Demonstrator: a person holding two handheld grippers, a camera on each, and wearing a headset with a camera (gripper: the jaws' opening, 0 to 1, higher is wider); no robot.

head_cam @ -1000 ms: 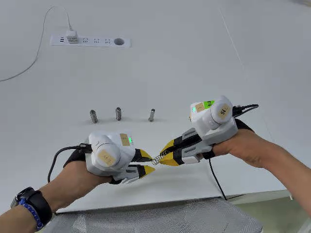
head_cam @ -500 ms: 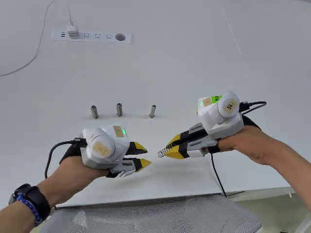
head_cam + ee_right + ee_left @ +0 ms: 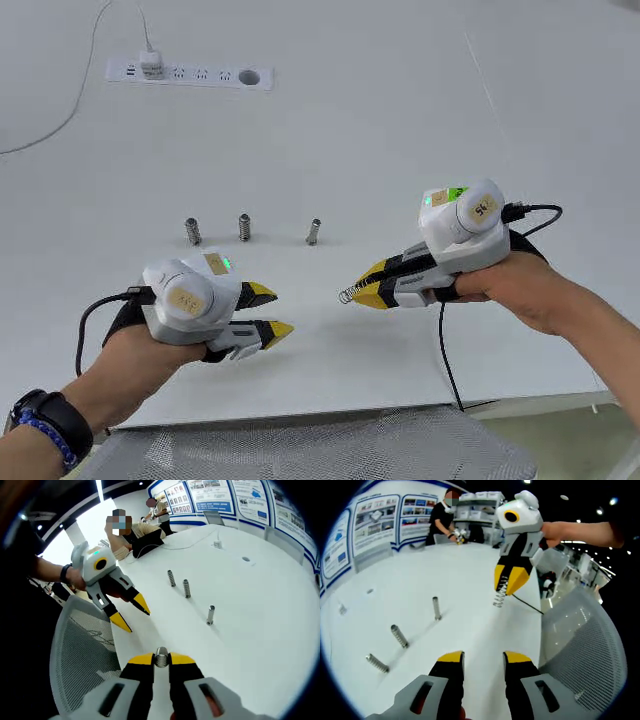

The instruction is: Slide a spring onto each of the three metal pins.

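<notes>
Right of the bare pin [image 3: 313,232] and nearer to you, your right gripper [image 3: 364,291] has its jaws closed narrow on one end of the spring [image 3: 347,296]. Most of the coil sticks out free past the tips, above the table [image 3: 420,130]. Left of the bare pin, also nearer to you, the left gripper [image 3: 276,311] has jaws wide apart w/ nothing between. The two other pins [image 3: 244,227], further left of the bare pin, already carry springs, so prob. only this one is left to do. I judge the spring is very light, thin wire, soft along its length, easy to crush or flick away if you squeeze hard. Hold the end coils only, w/ gentle grip, so the free end stays round and can go over the bare pin's top.
</notes>
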